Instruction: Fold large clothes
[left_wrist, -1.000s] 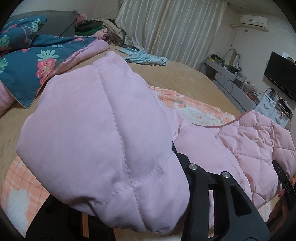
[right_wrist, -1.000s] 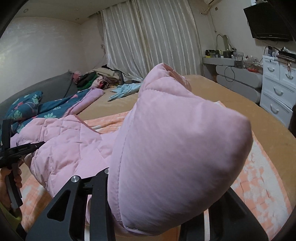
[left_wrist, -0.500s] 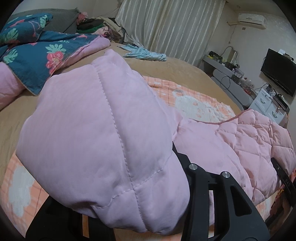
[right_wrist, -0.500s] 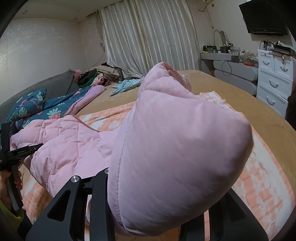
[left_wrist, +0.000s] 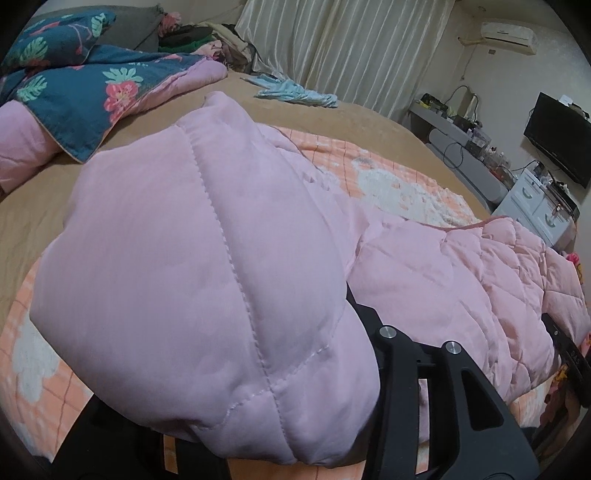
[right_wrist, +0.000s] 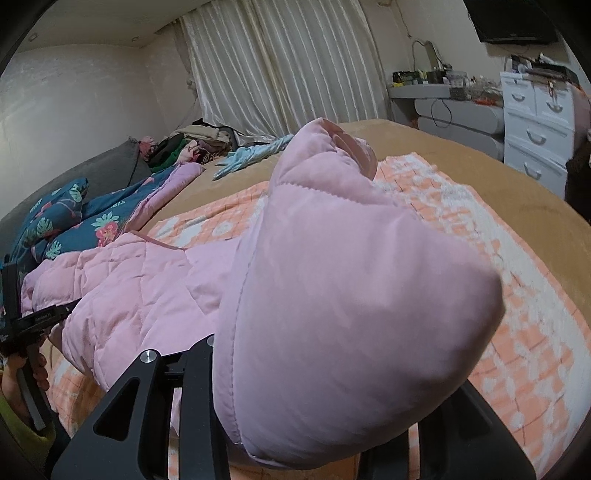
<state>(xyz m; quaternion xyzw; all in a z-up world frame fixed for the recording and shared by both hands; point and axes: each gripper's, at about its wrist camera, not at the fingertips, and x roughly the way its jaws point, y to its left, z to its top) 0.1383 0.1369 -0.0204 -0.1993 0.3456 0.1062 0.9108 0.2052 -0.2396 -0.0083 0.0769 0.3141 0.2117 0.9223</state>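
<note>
A large pink quilted jacket (left_wrist: 461, 288) lies across an orange-and-white checked blanket (left_wrist: 399, 184) on the bed. My left gripper (left_wrist: 221, 350) is shut on a puffy fold of it that bulges over the fingers and hides the left one. In the right wrist view, my right gripper (right_wrist: 332, 369) clamps another puffy end of the jacket (right_wrist: 129, 288). Its jaws are opening slightly, with the fabric still filling the gap. Each gripper shows at the edge of the other's view: the right one (left_wrist: 565, 354), and the left one (right_wrist: 33, 321) in a hand (right_wrist: 22, 373).
The tan bed cover (left_wrist: 37, 206) stretches around the blanket. A blue floral quilt (left_wrist: 74, 92) lies at the far left, a light blue garment (left_wrist: 295, 90) and a clothes pile (right_wrist: 195, 142) near the curtain. White drawers (right_wrist: 535, 122) stand at the right.
Both grippers have moved forward and lower over the bed, carrying the jacket's ends with them. The quilted body now rests lower on the checked blanket.
</note>
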